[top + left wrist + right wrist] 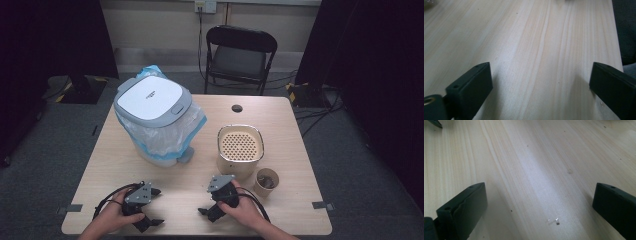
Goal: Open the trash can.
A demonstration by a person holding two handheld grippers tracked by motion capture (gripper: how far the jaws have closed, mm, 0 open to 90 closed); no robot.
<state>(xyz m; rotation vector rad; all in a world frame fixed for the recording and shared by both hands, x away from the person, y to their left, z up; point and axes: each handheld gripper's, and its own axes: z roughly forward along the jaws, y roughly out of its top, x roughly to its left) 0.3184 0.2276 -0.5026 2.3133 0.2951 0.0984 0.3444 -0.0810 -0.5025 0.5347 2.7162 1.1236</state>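
1. We see nothing held; nearest to the grippers are a small brown paper cup (pixel 266 181) and a cream container with a perforated top (pixel 240 149), both on the right half of the table (pixel 185 185)
2. The paper cup stands upright just to the right of the cream container's front corner, close beside it, with something dark inside that we cannot make out
3. Our right gripper (pixel 212 202) rests near the table's front edge, just in front of the cream container and left of the paper cup, apart from both; its fingers (pixel 461 207) are spread wide with bare wood between them
4. In the right gripper view a tiny pale speck (pixel 555 221) lies on the wood between the fingers
5. Our left gripper (pixel 154 206) lies at the front left of the table, well apart from the right one; its fingers (pixel 470 83) are likewise released, with only wood grain between them
6. Farther back on the left half stands a white bin with a grey-rimmed lid (pixel 152 102), lined with a clear and blue plastic bag (pixel 162 135) that spills down its sides
7. A round dark cable hole (pixel 237 108) sits near the table's far edge
8. Behind the table a black folding chair (pixel 240 55) stands on the grey floor
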